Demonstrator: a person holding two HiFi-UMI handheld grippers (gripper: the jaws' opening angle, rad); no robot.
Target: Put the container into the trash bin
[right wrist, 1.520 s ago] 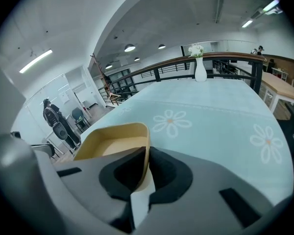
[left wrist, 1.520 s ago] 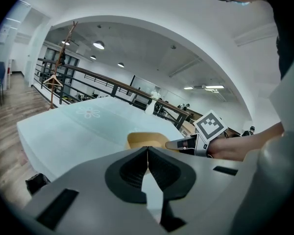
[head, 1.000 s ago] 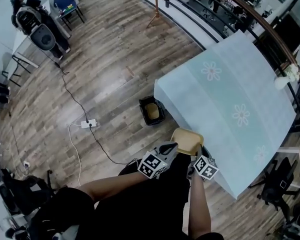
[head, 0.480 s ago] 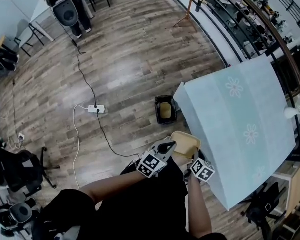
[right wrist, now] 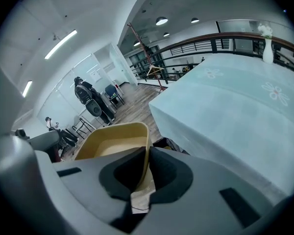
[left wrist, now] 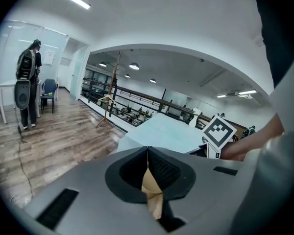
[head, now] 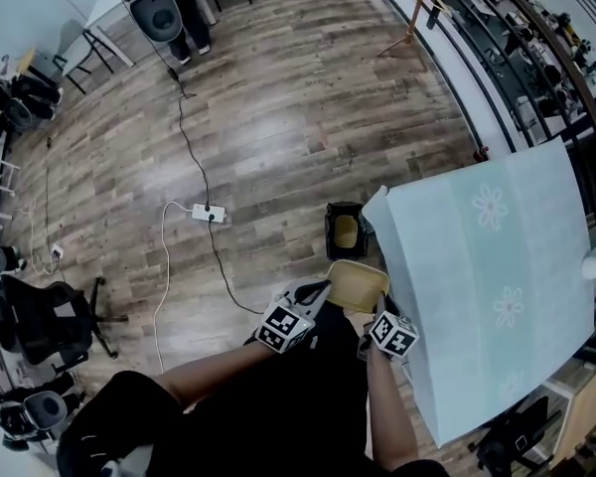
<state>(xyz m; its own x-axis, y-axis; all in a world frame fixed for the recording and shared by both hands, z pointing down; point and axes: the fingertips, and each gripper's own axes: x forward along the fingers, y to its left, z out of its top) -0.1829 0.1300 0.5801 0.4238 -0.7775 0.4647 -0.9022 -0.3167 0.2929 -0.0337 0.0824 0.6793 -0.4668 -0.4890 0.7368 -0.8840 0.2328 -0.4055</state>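
I hold a tan, shallow container off the wooden floor between both grippers, just short of the black trash bin. The bin stands against the corner of the table and has something tan inside. My left gripper is shut on the container's left rim; in the left gripper view a tan strip of the container is pinched where that left gripper closes. My right gripper is shut on the right rim. In the right gripper view the container fills the space ahead of the right gripper, with the bin dark behind it.
A table with a pale blue flowered cloth stands close on the right. On the floor lie a power strip and its cable. An office chair is at the left. A person stands far off, and a railing runs at the right.
Both grippers have carried the container across the floor toward the trash bin, which now sits just beyond it. The table has swung further to the right of the view.
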